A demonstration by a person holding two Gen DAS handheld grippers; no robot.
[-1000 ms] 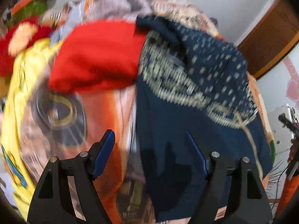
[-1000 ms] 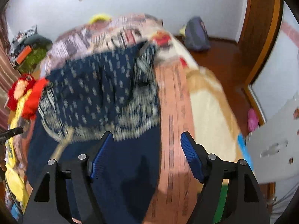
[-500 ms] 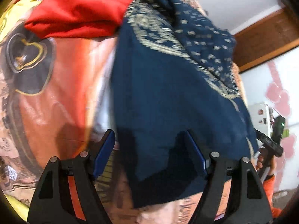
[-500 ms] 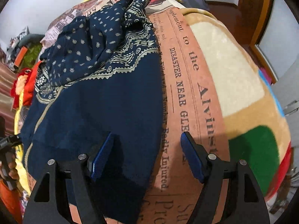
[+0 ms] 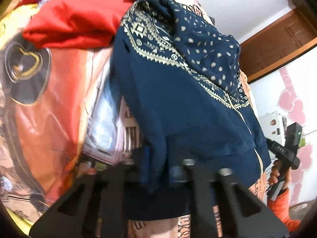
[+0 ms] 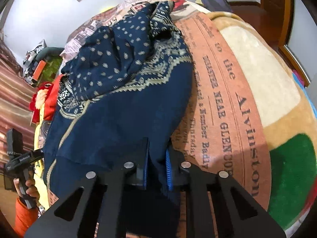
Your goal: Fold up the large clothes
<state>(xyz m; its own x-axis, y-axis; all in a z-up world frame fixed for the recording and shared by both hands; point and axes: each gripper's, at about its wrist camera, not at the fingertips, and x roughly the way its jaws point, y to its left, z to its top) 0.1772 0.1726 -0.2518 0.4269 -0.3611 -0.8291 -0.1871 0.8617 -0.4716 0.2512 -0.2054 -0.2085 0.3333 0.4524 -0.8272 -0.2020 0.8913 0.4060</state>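
Note:
A large navy garment (image 5: pixel 178 99) with cream patterned trim lies on the bed, its dotted upper part bunched at the far end. My left gripper (image 5: pixel 158 164) is shut on the garment's near left hem corner. In the right wrist view the same garment (image 6: pixel 122 115) spreads ahead, and my right gripper (image 6: pixel 157 168) is shut on its near right hem corner, cloth pinched between the blue pads. Each hand-held gripper shows in the other's view, the right one (image 5: pixel 285 150) and the left one (image 6: pixel 17 158).
A folded red garment (image 5: pixel 75 21) lies at the far left, touching the navy one. The printed bedspread (image 6: pixel 223 99) covers the bed, with a cream, tan and green blanket (image 6: pixel 277 107) at the right. A stuffed toy (image 6: pixel 42 97) and clutter sit at the far left.
Both grippers were open half a second ago over the near hem. Both have now closed on the hem corners of the navy garment.

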